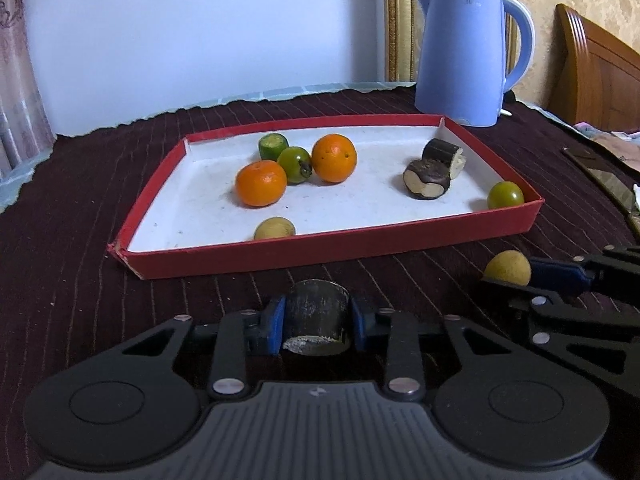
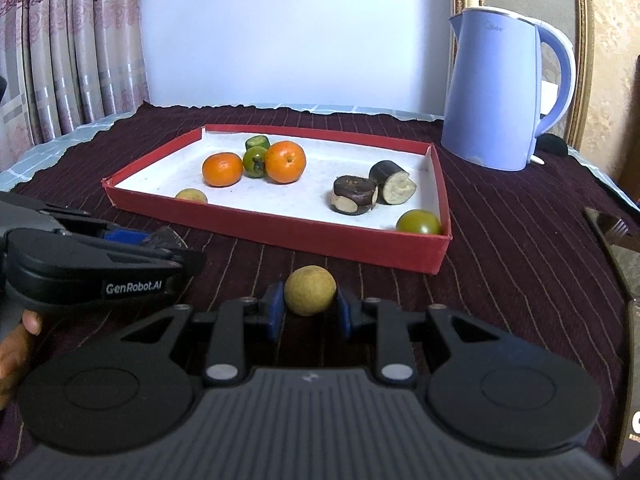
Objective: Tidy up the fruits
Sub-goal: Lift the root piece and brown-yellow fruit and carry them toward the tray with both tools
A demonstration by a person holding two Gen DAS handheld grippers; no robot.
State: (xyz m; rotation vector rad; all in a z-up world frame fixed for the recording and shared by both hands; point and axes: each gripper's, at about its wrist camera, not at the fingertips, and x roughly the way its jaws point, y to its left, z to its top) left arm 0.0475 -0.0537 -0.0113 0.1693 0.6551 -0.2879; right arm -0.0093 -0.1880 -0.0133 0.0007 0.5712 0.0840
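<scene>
Item, far left: pink patterned curtain (image 2: 60,48) behind a dark striped cloth (image 2: 520,248) covering the surface.

Item: left gripper (image 1: 318,322), low over the cloth in front of the tray's near wall, blue pads pressed against both sides of a dark cane piece (image 1: 318,316), cut end facing the camera. A hand (image 2: 16,344) grips its handle.

Item: red tray (image 1: 320,246) with white floor, holding, left to right: tan round fruit (image 1: 275,228) against the near wall; orange (image 1: 261,183); a cut green fruit (image 1: 273,146); green fruit with stem (image 1: 295,164); second orange (image 1: 334,158); two dark cane pieces (image 1: 434,170), touching; green fruit (image 1: 505,195) in the near right corner.

Item: right gripper (image 2: 310,312), on the cloth just short of the tray, pads pinching a tan longan (image 2: 310,290) from either side.

Item, right rear: blue kettle (image 2: 500,96), upright, beyond the tray's far right corner.
</scene>
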